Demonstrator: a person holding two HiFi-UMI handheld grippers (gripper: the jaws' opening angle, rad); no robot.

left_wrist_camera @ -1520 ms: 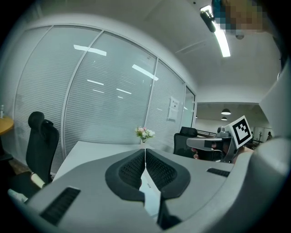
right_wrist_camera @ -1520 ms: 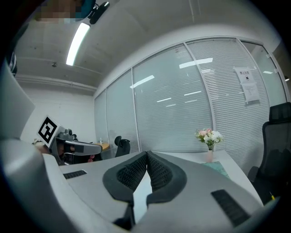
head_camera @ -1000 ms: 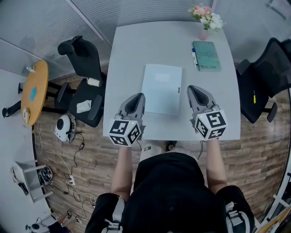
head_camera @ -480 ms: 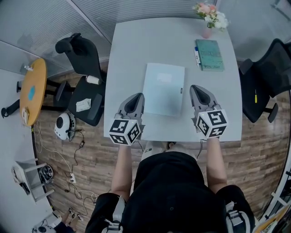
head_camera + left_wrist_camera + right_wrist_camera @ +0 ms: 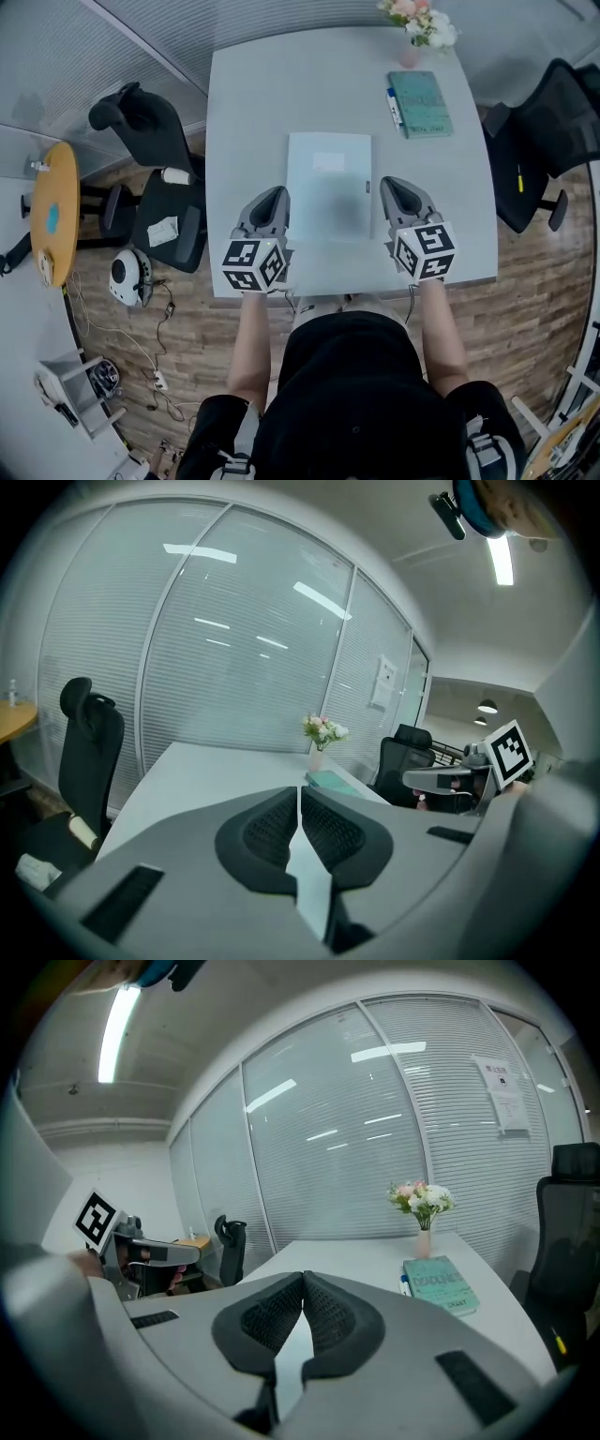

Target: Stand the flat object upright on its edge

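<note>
A flat pale blue folder (image 5: pixel 327 187) lies in the middle of the grey table (image 5: pixel 244 112) in the head view. My left gripper (image 5: pixel 273 194) hovers just left of the folder's near edge, jaws shut with nothing between them. My right gripper (image 5: pixel 389 183) hovers just right of the folder, also shut and empty. In the left gripper view the closed pads (image 5: pixel 272 829) point along the table toward the flowers. From the right gripper view the pads (image 5: pixel 323 1318) meet at the tip, and the left gripper (image 5: pixel 141 1252) shows at the left.
A teal book (image 5: pixel 419 103) with a pen (image 5: pixel 395 105) beside it lies at the far right. A vase of flowers (image 5: pixel 413 30) stands behind it. Black office chairs (image 5: pixel 150 187) stand at the left and another chair (image 5: pixel 544 141) at the right. The table's near edge (image 5: pixel 356 286) is below the grippers.
The head view has shifted, so the table and folder sit slightly lower and more centred. Both grippers keep their places beside the folder, jaws still shut.
</note>
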